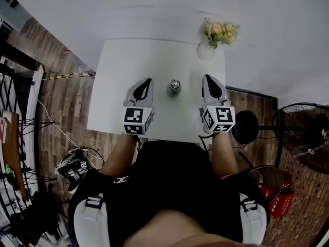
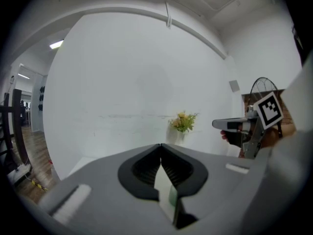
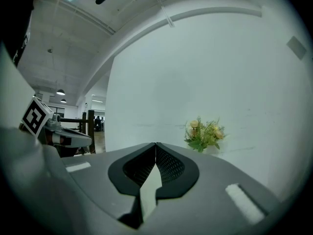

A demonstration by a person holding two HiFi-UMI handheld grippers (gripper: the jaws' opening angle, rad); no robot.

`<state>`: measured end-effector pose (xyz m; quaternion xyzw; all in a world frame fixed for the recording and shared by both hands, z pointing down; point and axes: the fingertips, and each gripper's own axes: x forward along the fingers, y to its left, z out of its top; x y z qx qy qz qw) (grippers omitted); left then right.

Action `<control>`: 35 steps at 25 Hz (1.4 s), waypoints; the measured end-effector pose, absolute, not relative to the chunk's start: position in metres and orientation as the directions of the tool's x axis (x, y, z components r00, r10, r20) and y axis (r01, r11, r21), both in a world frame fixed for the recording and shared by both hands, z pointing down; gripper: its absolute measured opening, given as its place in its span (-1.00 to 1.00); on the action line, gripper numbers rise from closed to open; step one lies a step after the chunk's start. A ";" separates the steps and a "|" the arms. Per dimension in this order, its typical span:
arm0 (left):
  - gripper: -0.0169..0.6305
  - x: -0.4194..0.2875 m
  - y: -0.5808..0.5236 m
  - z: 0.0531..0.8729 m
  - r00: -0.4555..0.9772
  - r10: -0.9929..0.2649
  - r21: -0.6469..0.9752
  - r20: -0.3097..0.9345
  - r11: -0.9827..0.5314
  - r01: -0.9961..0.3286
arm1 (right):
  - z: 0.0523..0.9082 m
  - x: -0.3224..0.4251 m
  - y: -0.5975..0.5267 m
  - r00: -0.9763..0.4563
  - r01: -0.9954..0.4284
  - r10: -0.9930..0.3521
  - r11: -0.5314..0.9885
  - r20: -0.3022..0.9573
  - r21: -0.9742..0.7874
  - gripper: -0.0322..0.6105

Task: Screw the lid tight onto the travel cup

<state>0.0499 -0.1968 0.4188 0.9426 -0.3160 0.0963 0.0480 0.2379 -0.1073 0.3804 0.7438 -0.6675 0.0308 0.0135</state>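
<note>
A small metal travel cup [image 1: 175, 87] with its lid on top stands upright in the middle of the white table [image 1: 118, 66], seen only in the head view. My left gripper [image 1: 147, 81] is shut and empty, just left of the cup. My right gripper [image 1: 207, 78] is shut and empty, to the cup's right. Both sit near the table's front edge, apart from the cup. In the left gripper view the jaws of my left gripper [image 2: 160, 146] meet at their tips; the right gripper view shows my right gripper [image 3: 155, 144] the same way. Neither gripper view shows the cup.
A white vase of yellow flowers [image 1: 218, 34] stands at the table's far right corner, also seen as flowers [image 2: 183, 121] and flowers [image 3: 204, 134]. A white wall lies behind the table. A floor fan [image 1: 303, 133] and a black stool [image 1: 245, 127] stand to the right; cables and gear lie on the left floor.
</note>
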 end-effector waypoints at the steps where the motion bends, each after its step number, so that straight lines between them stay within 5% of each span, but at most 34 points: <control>1: -0.78 0.050 -0.197 0.422 0.777 -0.591 0.028 0.215 -0.792 -0.610 | 0.383 0.239 -0.110 0.084 -0.996 -0.994 -0.085 0.068 -0.023 -0.89; 6: -0.77 0.060 -0.190 0.446 0.791 -0.549 0.027 0.271 -0.817 -0.576 | 0.396 0.245 -0.126 -0.027 -0.999 -0.996 0.022 0.086 -0.048 -0.89; 16: -0.39 0.073 -0.178 0.507 0.798 -0.501 0.091 0.336 -0.826 -0.556 | 0.451 0.225 -0.156 -0.363 -0.931 -0.904 0.361 0.226 -0.051 -0.60; 28: -0.02 0.106 -0.163 0.577 0.805 -0.442 0.129 0.396 -0.841 -0.525 | 0.506 0.196 -0.172 -0.732 -0.641 -0.570 0.762 0.372 -0.095 -0.32; 35: 0.13 0.130 -0.155 0.597 0.816 -0.426 0.110 0.390 -0.859 -0.501 | 0.525 0.171 -0.169 -0.825 -0.399 -0.320 0.914 0.466 -0.078 -0.10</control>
